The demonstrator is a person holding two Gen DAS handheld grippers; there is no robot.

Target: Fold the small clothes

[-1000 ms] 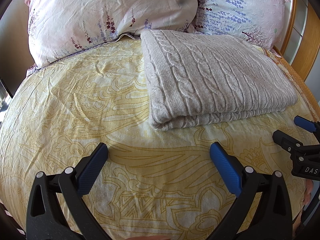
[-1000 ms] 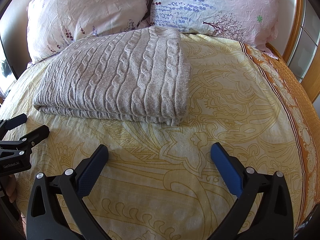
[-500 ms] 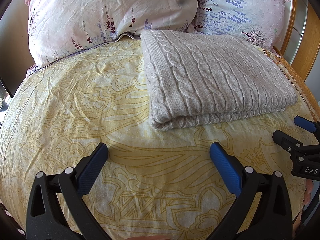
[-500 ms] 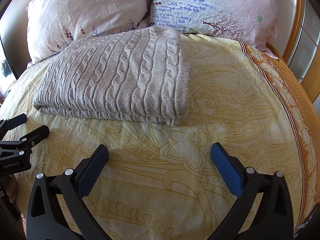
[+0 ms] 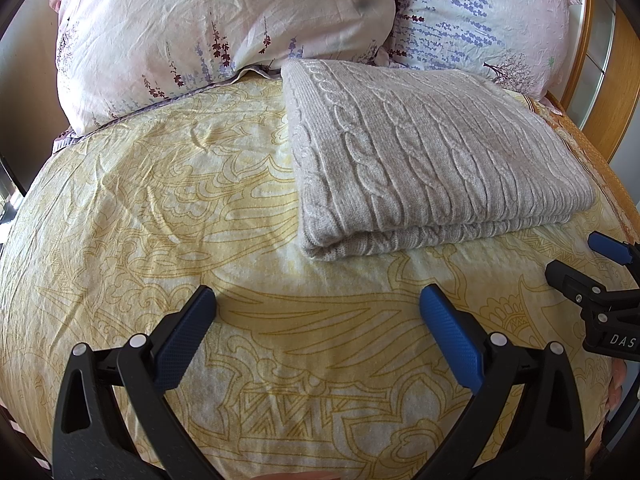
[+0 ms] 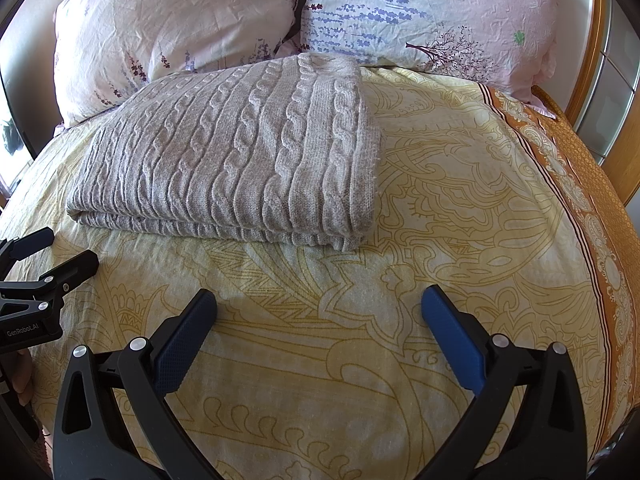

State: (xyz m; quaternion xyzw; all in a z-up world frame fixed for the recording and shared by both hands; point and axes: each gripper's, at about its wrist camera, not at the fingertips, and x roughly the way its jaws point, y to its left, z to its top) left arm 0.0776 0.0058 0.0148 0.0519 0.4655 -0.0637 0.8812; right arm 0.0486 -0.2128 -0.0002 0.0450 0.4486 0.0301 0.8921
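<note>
Left gripper (image 5: 318, 304) hangs spread and empty over the bed (image 5: 160, 208), exactly where it was a second ago, and the right gripper (image 6: 319, 304) beside it is just as wide and just as unmoved. Nothing has shifted: the sweater (image 6: 236, 156) lies folded, clear of both, just before the pillows (image 6: 420, 12). I'd judge the fold finished.

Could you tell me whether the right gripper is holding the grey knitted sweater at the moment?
No, the right gripper is open and empty over the yellow bedspread, short of the folded grey knitted sweater.
</note>
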